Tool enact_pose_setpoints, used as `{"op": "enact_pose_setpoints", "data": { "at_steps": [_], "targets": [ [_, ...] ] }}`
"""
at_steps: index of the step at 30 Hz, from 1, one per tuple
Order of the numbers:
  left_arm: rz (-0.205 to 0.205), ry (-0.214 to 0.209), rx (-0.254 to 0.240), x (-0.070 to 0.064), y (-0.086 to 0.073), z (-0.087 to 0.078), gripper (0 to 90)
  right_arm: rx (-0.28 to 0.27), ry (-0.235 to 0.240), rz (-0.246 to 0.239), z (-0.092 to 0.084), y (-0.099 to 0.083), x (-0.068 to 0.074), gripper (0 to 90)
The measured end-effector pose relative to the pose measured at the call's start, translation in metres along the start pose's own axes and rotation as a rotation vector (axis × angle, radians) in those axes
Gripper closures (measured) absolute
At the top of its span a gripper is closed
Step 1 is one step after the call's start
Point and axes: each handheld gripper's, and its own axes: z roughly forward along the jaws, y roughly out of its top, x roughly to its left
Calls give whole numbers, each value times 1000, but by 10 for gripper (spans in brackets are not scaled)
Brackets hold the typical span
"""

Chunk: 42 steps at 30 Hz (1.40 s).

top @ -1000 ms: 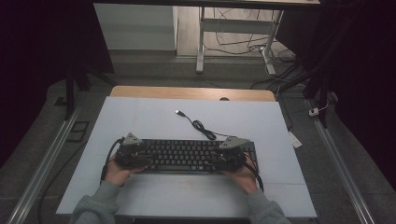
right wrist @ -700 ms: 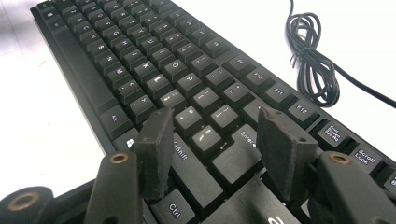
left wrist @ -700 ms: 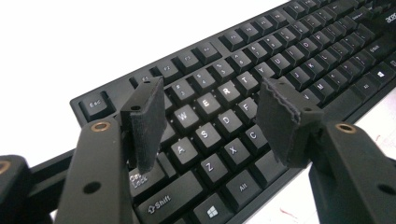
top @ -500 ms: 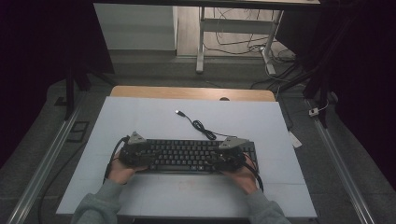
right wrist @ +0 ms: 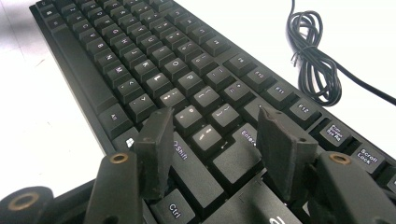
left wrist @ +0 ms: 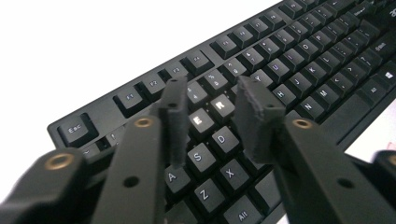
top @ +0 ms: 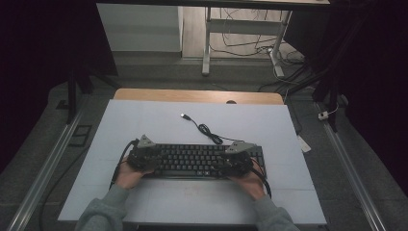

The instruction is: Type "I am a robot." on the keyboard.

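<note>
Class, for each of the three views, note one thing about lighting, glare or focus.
High view: dark surroundings, the table evenly lit. Left gripper view: table washed out white, glare on two keys of the keyboard, near jaws blurred. Right gripper view: cable sharp, jaw bases soft.

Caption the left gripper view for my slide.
Left gripper hovers over keyboard, jaws closing around the E key.

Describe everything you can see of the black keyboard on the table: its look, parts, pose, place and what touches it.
The keyboard is black, plastic-looking, with pale legends on its keys. It lies flat on the white table, near the person's edge, long side across. Its black cable, partly coiled, runs away to a plug lying loose. The left hand-held gripper, jaws just closing with nothing between them, hangs over the E and R keys; the right hand-held gripper hangs open over Shift and Enter. Contact can't be told.
</note>
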Motion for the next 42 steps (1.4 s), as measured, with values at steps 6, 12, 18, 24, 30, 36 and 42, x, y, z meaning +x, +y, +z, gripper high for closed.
{"op": "enact_pose_setpoints", "data": {
  "at_steps": [6,12,18,24,30,36,42],
  "targets": [
    [7,-10,8,-1,2,6,854,-2,1,1,0,0,0,467],
    [14,-19,27,-3,5,15,892,-1,3,-2,1,0,0,467],
    [27,-20,42,-7,6,21,892,-2,2,-1,0,0,0,467],
    [35,-9,55,-10,6,25,893,-1,2,-2,0,0,0,466],
    [26,1,57,-10,5,28,892,-3,3,-1,0,0,0,467],
    [28,-1,61,-10,4,31,893,-3,2,-2,0,0,0,467],
    [26,-9,4,-11,8,19,893,-11,1,-4,-1,1,0,467]
  ]
}}
